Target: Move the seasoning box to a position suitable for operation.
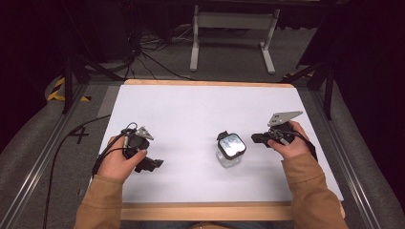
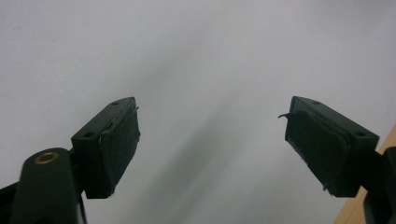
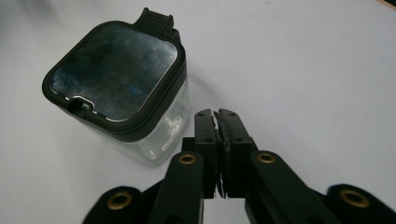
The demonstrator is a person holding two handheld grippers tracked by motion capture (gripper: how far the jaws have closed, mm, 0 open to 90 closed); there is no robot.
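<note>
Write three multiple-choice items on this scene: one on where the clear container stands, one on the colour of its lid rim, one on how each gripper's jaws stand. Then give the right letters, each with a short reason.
1. Where does the clear container stand on the white table?
A. Nearer the right gripper
B. Nearer the left gripper
C. At the far edge

2. What colour is the rim of its lid?
A. White
B. Black
C. Red

3. How do the jaws stand?
A. Both grippers open
B. Left shut, right open
C. Left open, right shut

Answers: 1 A, the high view shows the container just beside the right gripper. 2 B, the right gripper view shows a black rim and latch. 3 C, the left gripper view shows a wide gap between the jaws, while the right gripper's jaws are pressed together.
</note>
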